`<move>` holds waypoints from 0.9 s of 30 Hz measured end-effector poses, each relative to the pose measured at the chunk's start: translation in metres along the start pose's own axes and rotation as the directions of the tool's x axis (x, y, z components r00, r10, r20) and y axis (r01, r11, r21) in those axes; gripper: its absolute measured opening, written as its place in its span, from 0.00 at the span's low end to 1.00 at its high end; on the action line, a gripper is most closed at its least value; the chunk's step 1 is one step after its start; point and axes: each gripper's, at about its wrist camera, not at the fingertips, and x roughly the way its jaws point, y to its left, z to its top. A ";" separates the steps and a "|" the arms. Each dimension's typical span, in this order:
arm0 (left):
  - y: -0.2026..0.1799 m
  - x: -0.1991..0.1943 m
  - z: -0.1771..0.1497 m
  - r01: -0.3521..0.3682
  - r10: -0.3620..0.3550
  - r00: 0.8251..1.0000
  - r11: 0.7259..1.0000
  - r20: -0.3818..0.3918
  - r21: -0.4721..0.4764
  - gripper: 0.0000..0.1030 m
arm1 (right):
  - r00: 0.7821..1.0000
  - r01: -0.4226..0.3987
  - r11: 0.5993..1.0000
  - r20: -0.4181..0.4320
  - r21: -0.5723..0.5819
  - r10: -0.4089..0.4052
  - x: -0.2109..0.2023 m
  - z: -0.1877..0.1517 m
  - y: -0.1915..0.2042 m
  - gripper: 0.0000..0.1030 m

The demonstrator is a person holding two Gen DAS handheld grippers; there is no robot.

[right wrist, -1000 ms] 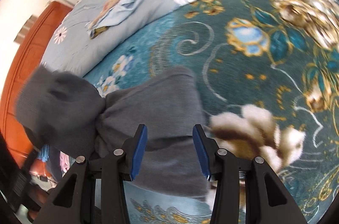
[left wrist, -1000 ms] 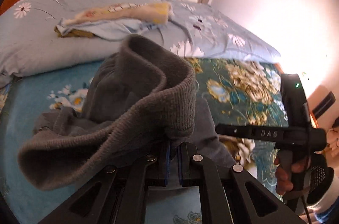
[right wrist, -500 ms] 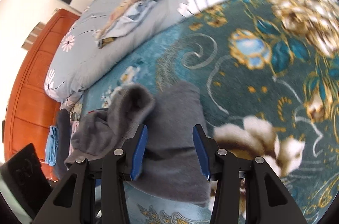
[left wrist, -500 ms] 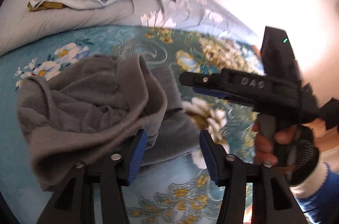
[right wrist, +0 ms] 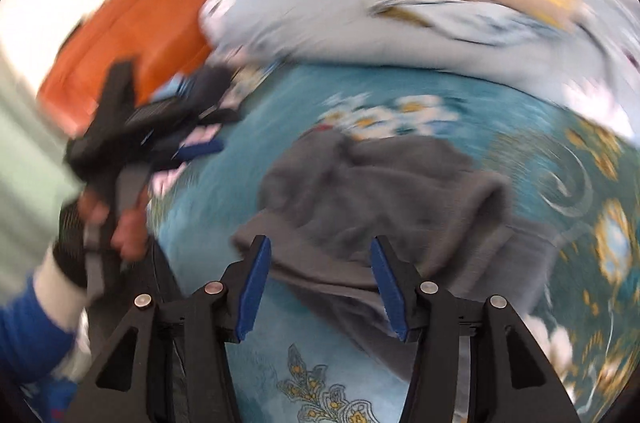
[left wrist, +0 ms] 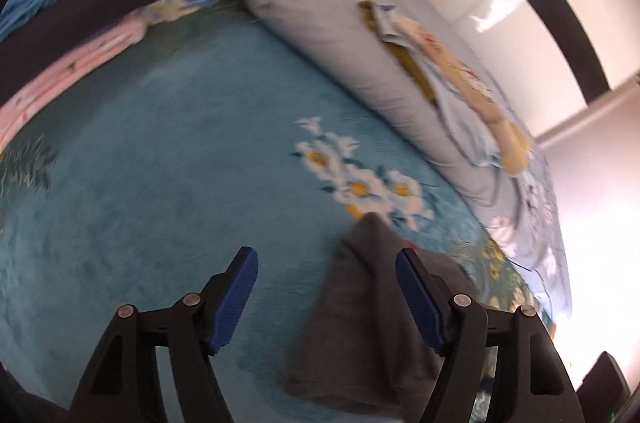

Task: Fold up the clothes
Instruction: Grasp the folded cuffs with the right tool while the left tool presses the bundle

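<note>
The grey garment point(right wrist: 384, 199) lies bunched on the teal floral bedspread point(left wrist: 160, 183), a thick rolled hem humped on its right side and a flatter layer spread beneath. It is half folded at best, and it sits loose, probably so that a fresh edge can be taken for the next fold.

The right claw point(right wrist: 318, 283) hovers just over the garment's near edge, blue pads wide apart and gripping nothing; the cloth fills the gap ahead of it and runs off to its right. The view is blurred, so whether the pads touch the fabric cannot be told.

The left claw point(left wrist: 326, 293) is likewise spread and empty. One pointed corner of the garment point(left wrist: 368, 307) lies ahead, toward its right finger; bare bedspread lies before its left finger.

Farther ahead of both claws stretches a pale blue quilt point(left wrist: 320, 3) with folded clothes point(left wrist: 440, 63) laid on top.
</note>
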 end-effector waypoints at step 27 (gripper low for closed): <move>-0.057 0.061 -0.037 -0.024 0.094 0.970 0.955 -0.225 0.296 0.73 | 0.994 0.064 0.807 0.033 0.587 -0.102 0.003 -0.015 -0.125 0.14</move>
